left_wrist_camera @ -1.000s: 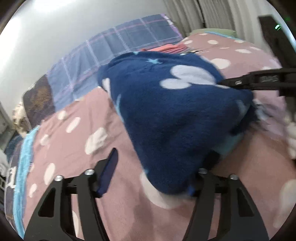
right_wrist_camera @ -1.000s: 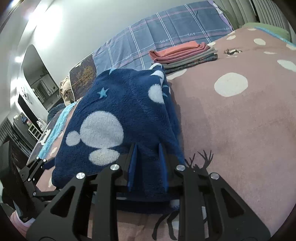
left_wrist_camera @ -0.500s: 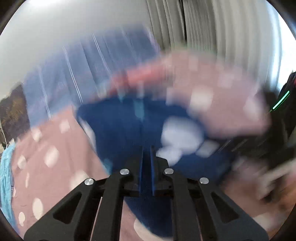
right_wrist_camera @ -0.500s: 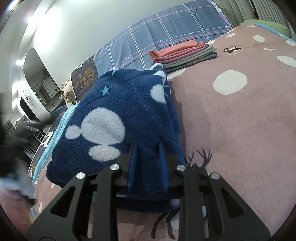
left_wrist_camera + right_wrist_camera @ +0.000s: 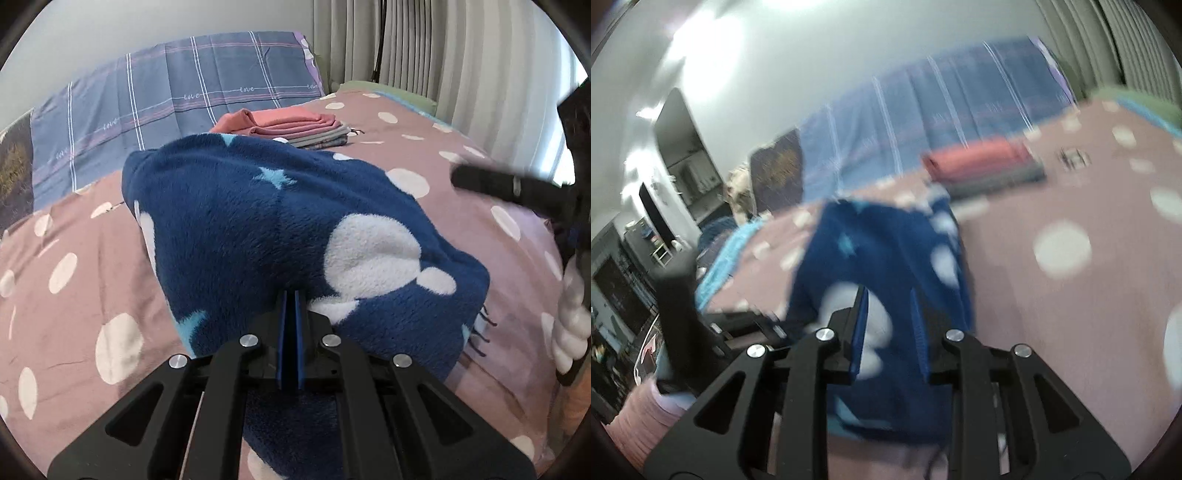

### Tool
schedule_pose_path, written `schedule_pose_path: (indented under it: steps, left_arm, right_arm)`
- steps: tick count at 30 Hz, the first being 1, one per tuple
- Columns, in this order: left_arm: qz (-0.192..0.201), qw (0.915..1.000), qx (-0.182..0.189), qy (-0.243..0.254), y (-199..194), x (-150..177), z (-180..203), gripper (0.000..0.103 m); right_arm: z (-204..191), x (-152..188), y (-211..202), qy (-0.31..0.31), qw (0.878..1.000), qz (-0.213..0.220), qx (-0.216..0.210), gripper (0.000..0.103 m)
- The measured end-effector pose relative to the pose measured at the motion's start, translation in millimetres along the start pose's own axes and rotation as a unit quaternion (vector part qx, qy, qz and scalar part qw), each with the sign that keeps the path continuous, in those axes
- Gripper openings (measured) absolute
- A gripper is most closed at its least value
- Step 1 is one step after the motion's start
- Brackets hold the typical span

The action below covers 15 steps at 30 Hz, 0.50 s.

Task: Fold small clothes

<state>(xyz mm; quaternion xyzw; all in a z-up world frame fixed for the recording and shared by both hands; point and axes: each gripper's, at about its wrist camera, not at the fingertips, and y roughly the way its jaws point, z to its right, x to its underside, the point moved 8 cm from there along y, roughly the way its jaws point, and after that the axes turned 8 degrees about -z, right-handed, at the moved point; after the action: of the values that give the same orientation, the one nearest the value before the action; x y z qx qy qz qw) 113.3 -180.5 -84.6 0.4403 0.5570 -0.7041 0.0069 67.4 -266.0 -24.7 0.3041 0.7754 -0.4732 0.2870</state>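
Observation:
A dark blue fleece garment (image 5: 258, 229) with white blobs and light blue stars lies bunched on the pink dotted bedspread (image 5: 74, 280). My left gripper (image 5: 291, 295) is shut, its blue pads pinching the garment's near edge. The right wrist view is blurred: my right gripper (image 5: 888, 299) has its jaws opening, and the fleece (image 5: 886, 258) shows in the gap between the fingers (image 5: 858, 325). In the left wrist view a black part of the right tool (image 5: 487, 182) hangs above the bed, apart from the garment, whose right edge droops onto the spread.
A stack of folded clothes (image 5: 295, 125), pink on top, sits near the blue plaid pillows (image 5: 184, 92). Grey curtains (image 5: 443, 55) run along the right. A white-gloved hand (image 5: 572, 317) is at the right edge. Dark furniture (image 5: 624, 295) stands beyond the bed's left side.
My left gripper went from open beside the garment to shut on its near edge. The right gripper has risen away from the fleece, which now looks smaller in its blurred view.

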Motion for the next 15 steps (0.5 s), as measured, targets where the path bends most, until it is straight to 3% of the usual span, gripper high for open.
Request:
schedule_pose_path:
  steps: [2,4,7,11,13,15]
  left_arm:
    - [0.001,1.0000,0.001,0.001,0.4,0.2,1.2,0.004]
    - [0.004,1.0000,0.004,0.001,-1.7,-1.7,0.5,0.004]
    - [0.018,0.9991,0.036,-0.013,-21.6,-15.8,-4.7,0.006]
    - [0.073,0.9971,0.018,-0.009,-40.4,-61.8,-21.0,0.006]
    - [0.076,0.9964,0.033,-0.022,-30.7,-84.8,-30.5,0.010]
    - [0.044,0.9987,-0.002,-0.026,8.0,-96.8,-49.1,0.022]
  right_arm:
    - [-2.4,0.6,26.6,-0.009,0.999,-0.032,0.012,0.032]
    - [14.5,24.2,71.9,0.001,0.994,-0.100,0.051,0.034]
    - [26.4,37.7,81.5,0.017,0.997,-0.070,0.027,0.034]
    - [20.6,37.9,79.1,-0.004,0.996,-0.075,0.044,0.034]
    - [18.8,37.6,80.5,-0.007,0.996,-0.074,0.048,0.034]
    - [19.7,40.0,80.4,-0.004,0.996,-0.073,0.044,0.034]
